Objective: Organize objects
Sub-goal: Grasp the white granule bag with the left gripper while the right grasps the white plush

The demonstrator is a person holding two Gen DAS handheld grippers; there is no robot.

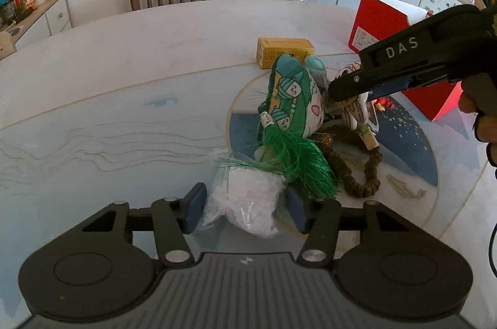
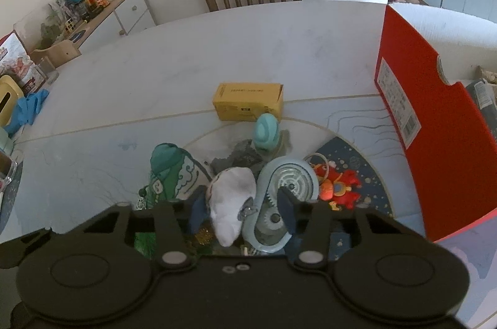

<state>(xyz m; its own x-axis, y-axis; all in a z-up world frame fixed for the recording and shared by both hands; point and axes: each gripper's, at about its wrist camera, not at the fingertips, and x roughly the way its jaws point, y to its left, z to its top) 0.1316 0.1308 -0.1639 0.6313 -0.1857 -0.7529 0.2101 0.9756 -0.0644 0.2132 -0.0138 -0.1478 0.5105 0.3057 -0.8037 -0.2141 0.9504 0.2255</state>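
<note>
L tongs [image 1: 245,206] were seen half-closed astride clear plastic bag [image 1: 245,209], pads not quite pressing. R tongs [image 2: 242,212] narrowed round white plush [image 2: 231,204], grip uncertain. Both items lay directly ahead on bench [image 1: 124,80].

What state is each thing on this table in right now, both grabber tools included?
Left gripper: jaws around a crumpled clear plastic bag.
Right gripper: jaws around a white soft toy.
Red box: open.
Yellow carton: lying closed.
Green tasselled pouch: propped in the pile.
</note>
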